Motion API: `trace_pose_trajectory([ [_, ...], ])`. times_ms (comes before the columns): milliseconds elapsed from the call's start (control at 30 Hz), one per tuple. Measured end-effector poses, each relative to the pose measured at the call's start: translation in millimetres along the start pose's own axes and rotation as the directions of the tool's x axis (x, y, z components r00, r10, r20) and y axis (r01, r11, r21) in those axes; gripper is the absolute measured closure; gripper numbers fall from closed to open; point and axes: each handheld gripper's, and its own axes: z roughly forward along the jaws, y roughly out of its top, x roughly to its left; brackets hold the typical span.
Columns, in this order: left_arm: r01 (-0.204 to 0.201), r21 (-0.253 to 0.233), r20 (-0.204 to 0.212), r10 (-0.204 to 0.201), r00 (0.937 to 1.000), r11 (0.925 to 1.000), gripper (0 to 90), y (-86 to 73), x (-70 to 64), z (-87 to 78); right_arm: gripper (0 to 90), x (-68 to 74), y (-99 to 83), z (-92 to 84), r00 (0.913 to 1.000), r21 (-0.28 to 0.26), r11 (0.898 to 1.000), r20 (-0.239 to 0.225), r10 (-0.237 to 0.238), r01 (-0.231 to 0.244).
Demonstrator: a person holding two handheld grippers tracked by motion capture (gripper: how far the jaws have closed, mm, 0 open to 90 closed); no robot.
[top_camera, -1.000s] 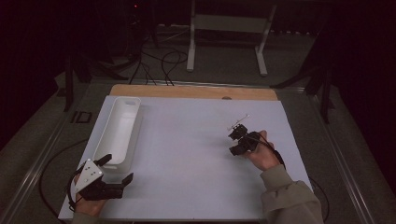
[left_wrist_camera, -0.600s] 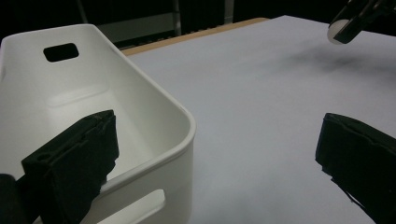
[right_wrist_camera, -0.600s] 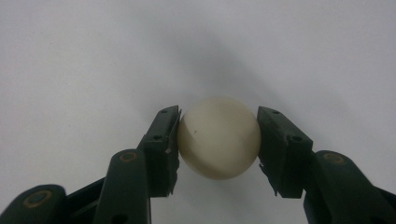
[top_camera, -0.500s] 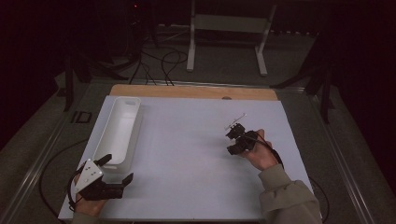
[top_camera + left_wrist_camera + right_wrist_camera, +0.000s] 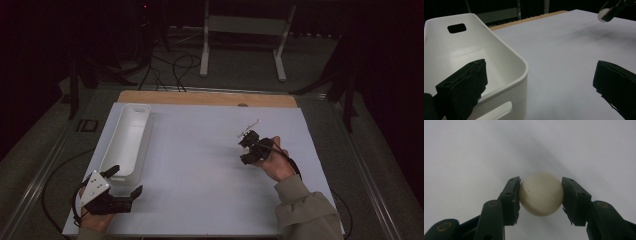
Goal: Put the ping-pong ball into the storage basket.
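Now: white ball (image 5: 541, 193) clamped between both pads of right gripper (image 5: 541, 195), above white table (image 5: 200, 150), right of centre. Left gripper (image 5: 122, 187) wide open, empty, beside bin (image 5: 127, 140) near end.

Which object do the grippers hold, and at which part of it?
The right gripper holds a white ball by its two opposite sides. The left gripper is open and holds nothing.

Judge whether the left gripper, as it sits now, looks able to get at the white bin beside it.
Probably yes. The left gripper rests with jaws open right at the near end of the white bin, and nothing lies between them. In the left gripper view the bin's near corner sits between the open jaws.
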Motion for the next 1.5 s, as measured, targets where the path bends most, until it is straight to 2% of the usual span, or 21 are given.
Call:
trace_pose_trajectory([
  [767, 0.003, 0.001, -0.001, -0.003, 1.0, 1.0, 0.1, 0.2, 0.3, -0.5, 50.3, 5.3, 13.9, -9.5, 0.9994, -0.012, 0.999, 0.011, -0.034, 0.034],
  [1500, 0.0, 0.002, -0.003, 0.0, 1.0, 1.0, 0.1, 0.2, 0.2, -0.4, 50.3, 12.9, 27.9, -16.6, 0.9989, -0.031, 0.998, 0.012, -0.045, 0.045],
])
